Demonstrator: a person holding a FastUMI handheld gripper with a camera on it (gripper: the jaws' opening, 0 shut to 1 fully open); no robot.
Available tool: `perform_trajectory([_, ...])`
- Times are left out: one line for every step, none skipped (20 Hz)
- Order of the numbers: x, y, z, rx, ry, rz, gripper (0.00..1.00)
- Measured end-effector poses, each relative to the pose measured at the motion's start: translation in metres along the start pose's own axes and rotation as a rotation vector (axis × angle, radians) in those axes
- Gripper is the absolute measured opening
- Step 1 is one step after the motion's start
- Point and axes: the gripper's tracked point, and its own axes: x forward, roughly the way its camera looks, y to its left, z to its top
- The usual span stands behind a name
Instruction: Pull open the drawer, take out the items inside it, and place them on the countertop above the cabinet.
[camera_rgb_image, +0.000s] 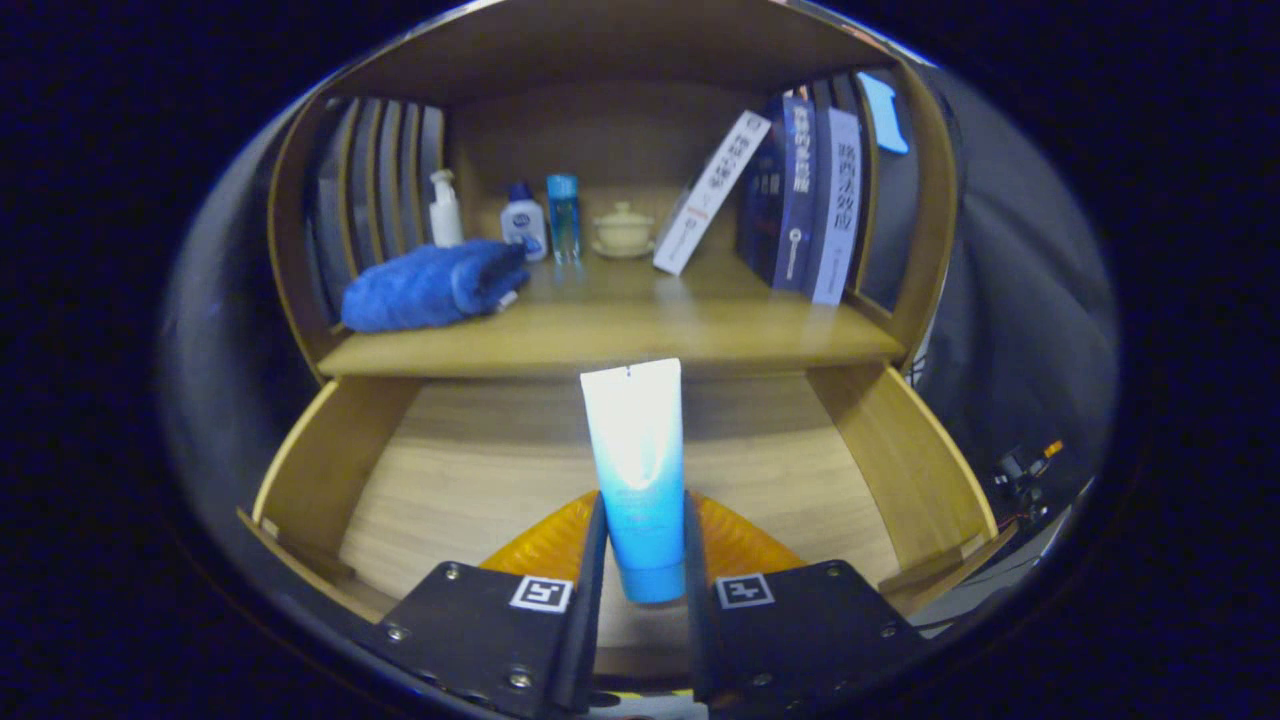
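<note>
Gripper view: gripper (640, 545) fingers clamp a white-to-blue tube (636, 470), cap nearest, upright above the open wooden drawer (470, 480).

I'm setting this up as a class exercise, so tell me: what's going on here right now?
A person's handheld gripper is shut on a white-and-blue tube, held upright between the fingers over the open wooden drawer. The drawer floor that shows looks bare. Beyond it, the countertop carries a folded blue towel, a pump bottle, two small bottles, a lidded ceramic cup and books. The tube is not yet set down there.
</note>
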Motion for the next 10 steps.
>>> perform_trajectory([-0.009, -0.001, 0.007, 0.028, -0.033, 0.012, 0.38])
perform_trajectory([-0.017, 0.0, 0.015, 0.061, -0.064, 0.025, 0.38])
perform_trajectory([-0.026, -0.001, 0.026, 0.087, -0.092, 0.033, 0.38])
perform_trajectory([-0.033, -0.001, 0.035, 0.105, -0.119, 0.041, 0.38])
perform_trajectory([-0.035, 0.002, 0.046, 0.114, -0.152, 0.054, 0.38])
perform_trajectory([-0.035, 0.003, 0.056, 0.11, -0.171, 0.059, 0.38])
perform_trajectory([-0.036, 0.001, 0.066, 0.106, -0.188, 0.054, 0.38])
perform_trajectory([-0.036, 0.003, 0.074, 0.103, -0.2, 0.056, 0.38])
perform_trajectory([-0.037, 0.009, 0.083, 0.103, -0.22, 0.064, 0.38])
perform_trajectory([-0.037, 0.012, 0.094, 0.104, -0.244, 0.066, 0.38])
